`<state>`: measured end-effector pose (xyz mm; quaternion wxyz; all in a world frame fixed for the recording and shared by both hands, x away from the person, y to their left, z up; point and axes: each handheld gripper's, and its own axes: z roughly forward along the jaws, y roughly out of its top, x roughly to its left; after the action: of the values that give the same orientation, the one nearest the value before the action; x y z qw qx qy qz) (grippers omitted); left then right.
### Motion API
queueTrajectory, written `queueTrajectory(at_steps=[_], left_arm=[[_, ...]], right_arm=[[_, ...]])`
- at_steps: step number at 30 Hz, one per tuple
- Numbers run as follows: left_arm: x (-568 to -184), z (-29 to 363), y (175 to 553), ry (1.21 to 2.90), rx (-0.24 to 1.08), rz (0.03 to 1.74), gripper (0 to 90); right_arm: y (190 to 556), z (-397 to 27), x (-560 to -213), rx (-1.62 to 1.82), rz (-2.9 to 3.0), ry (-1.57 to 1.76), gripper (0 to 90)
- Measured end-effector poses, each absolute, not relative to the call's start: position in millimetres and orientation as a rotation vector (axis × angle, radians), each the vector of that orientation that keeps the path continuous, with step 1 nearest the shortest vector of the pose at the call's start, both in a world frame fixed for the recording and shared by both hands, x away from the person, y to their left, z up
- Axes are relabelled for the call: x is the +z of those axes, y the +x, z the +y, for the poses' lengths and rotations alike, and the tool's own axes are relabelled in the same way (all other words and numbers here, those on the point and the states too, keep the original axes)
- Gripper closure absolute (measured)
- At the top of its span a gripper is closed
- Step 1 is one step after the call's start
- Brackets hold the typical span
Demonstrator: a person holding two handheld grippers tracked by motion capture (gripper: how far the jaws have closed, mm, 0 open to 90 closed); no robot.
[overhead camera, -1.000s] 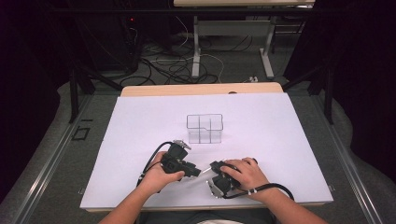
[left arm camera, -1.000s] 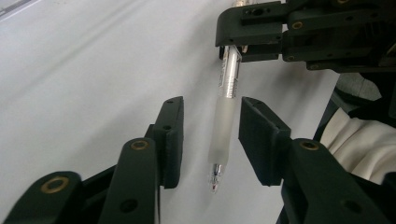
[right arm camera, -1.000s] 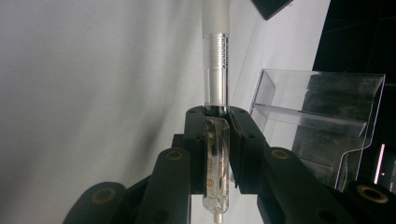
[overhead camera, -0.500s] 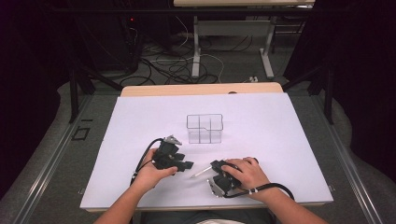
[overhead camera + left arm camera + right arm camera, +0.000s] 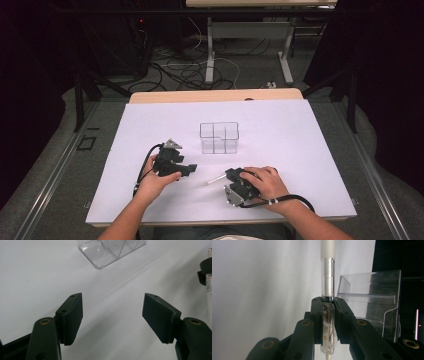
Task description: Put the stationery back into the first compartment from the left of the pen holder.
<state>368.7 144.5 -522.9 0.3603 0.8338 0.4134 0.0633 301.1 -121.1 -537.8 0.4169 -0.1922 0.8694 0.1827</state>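
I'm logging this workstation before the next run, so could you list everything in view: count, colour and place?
Clear plastic divided organiser box: one, transparent, standing on the sheet toward the middle of the table, empty as far as the views show.
Clear-barrelled pen with a white end: one, clamped in the right claw, tip pointing toward the left claw.
White sheet: one, covering most of the table.
Wooden tabletop edge: one, light brown, showing at the far side of the sheet.
Floor cables: several, black and white, beyond the table.
Left claw: black, jaws just opened, nothing between them.
Right claw: black, shut on the pen.
Hands: two, one on each claw.
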Motion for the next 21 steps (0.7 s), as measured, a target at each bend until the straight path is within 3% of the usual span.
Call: queueTrajectory(at_steps=[10,21], left_arm=[[-531.0,156.3,375.4,2.076,0.242,1.152,4.6],[-533.6,162.0,373.2,2.109,0.283,1.078,0.4]], right_arm=[[323.5,-119.7,-509.9,0.873,2.217,-0.189,78.9],[358.1,-120.8,-483.0,1.202,2.189,0.11,78.9]])
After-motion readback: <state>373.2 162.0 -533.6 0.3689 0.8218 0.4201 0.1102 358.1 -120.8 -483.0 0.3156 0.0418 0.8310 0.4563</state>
